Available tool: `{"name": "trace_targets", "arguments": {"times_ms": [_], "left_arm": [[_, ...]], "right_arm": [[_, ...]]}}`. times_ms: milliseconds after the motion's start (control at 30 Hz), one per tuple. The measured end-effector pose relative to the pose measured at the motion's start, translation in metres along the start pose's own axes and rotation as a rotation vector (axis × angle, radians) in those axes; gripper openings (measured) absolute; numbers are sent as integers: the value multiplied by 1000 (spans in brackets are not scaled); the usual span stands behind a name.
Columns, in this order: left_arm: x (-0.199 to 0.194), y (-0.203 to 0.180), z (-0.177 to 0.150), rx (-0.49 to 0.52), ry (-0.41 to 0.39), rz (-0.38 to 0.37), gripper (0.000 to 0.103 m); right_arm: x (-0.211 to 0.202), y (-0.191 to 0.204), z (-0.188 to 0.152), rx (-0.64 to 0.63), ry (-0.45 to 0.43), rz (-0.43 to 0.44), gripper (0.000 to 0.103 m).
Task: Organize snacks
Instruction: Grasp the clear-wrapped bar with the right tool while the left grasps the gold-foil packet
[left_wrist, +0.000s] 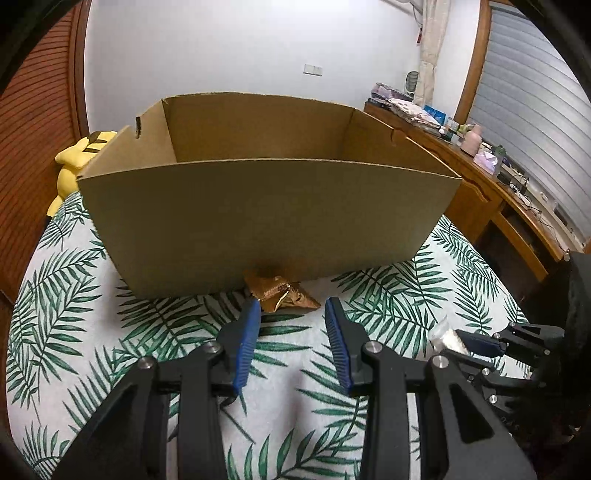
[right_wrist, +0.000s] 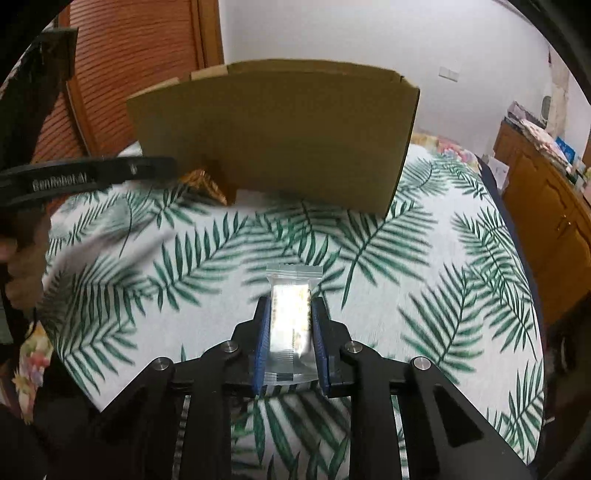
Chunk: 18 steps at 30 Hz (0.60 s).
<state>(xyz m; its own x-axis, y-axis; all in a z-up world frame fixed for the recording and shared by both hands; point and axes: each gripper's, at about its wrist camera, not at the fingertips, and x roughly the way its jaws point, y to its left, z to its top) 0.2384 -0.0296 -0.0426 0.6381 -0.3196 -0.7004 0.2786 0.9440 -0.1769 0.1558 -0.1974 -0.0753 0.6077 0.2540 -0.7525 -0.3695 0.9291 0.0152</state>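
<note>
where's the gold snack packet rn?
Left wrist view: gold packet lies on the leaf-print cloth against the cardboard box front wall, just beyond the left gripper.

A box stands on the bedspread, open side up, at 12 o'clock from the left gripper. A wrapper lies on the bedspread against the box's near wall, just ahead of the left gripper's fingertips and between their lines. A cushion sits behind the box at 10 o'clock. A desk runs along the wall at 2 o'clock, with items on top. The right gripper lies at 4 o'clock, with a packet between its fingers, above the bedspread and before the box.
</note>
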Motion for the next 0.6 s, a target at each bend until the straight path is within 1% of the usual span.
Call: {"name": "trace_targets", "arguments": {"times_ms": [167, 367, 500, 600], "left_arm": [[13, -5, 4, 8, 5, 28, 36], [28, -8, 7, 23, 18, 82, 36], [38, -4, 7, 7, 35, 117, 36], [45, 0, 7, -10, 55, 131, 36]], "right_arm": [[7, -5, 6, 19, -20, -1, 20], [21, -2, 1, -3, -8, -7, 20], [20, 2, -4, -10, -31, -12, 20], [19, 0, -5, 3, -41, 0, 20]]}}
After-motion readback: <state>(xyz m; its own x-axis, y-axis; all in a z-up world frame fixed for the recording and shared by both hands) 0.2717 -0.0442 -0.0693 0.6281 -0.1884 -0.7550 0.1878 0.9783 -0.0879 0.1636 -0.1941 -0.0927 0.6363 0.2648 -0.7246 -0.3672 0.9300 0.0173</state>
